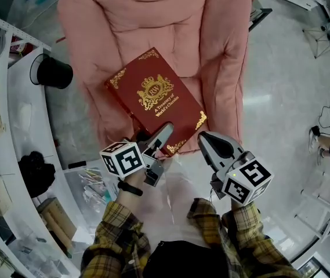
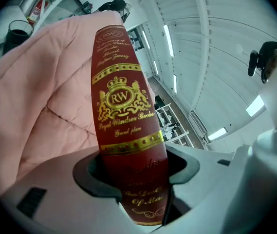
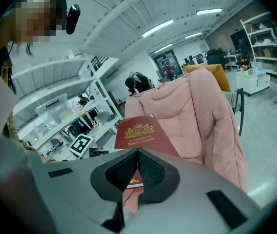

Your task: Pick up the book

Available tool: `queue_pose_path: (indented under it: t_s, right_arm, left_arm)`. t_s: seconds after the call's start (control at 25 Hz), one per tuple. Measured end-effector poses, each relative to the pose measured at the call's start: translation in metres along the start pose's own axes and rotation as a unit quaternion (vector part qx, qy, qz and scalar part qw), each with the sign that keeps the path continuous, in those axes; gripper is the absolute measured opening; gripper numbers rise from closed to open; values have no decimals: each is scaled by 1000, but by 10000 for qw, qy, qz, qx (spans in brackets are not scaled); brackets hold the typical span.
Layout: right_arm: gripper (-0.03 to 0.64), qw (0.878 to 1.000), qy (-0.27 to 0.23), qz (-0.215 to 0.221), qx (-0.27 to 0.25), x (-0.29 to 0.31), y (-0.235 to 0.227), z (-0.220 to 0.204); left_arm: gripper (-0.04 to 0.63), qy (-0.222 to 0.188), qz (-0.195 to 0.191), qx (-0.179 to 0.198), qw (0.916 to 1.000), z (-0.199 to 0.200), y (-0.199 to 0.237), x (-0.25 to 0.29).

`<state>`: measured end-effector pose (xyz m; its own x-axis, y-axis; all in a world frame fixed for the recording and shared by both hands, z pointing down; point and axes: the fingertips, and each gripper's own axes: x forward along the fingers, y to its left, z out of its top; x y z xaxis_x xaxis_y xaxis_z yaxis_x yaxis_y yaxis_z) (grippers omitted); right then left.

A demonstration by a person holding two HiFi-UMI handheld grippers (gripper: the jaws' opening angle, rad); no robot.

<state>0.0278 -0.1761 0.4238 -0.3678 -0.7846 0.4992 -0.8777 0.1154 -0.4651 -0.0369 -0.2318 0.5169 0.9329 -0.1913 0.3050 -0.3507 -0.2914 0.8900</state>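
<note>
A dark red book with gold ornament and lettering is over the seat of a pink padded chair. My left gripper is shut on the book's near edge. In the left gripper view the book's spine stands upright between the jaws of that gripper, with the pink cushion behind it. My right gripper hangs just right of the book's near corner, jaws together and nothing between them. The right gripper view shows that gripper below the book's cover.
A white curved bench runs down the left side, with a black cup and a dark bundle on it. Pale floor lies to the right of the chair. Shelving and a yellow chair stand farther off.
</note>
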Motion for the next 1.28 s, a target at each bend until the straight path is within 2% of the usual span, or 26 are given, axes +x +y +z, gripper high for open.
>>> queue_pose_path:
  t_s: [0.32, 0.64, 0.84, 1.28]
  right_arm:
    - [17, 9988, -301, 100, -362, -21, 28, 55]
    - [17, 9955, -466, 171, -812, -51, 50, 86]
    - [17, 9921, -437, 260, -1148, -64, 66, 97]
    - [17, 9880, -738, 466, -1276, -80, 91, 114]
  left_arm:
    - [264, -216, -176, 634, 9976, 30, -76, -32]
    - [264, -333, -318, 1155, 9922, 38, -135, -60]
    - [264, -372, -393, 1451, 9879, 38, -162, -80]
    - [264, -541, -436, 1729, 9825, 34, -189, -114]
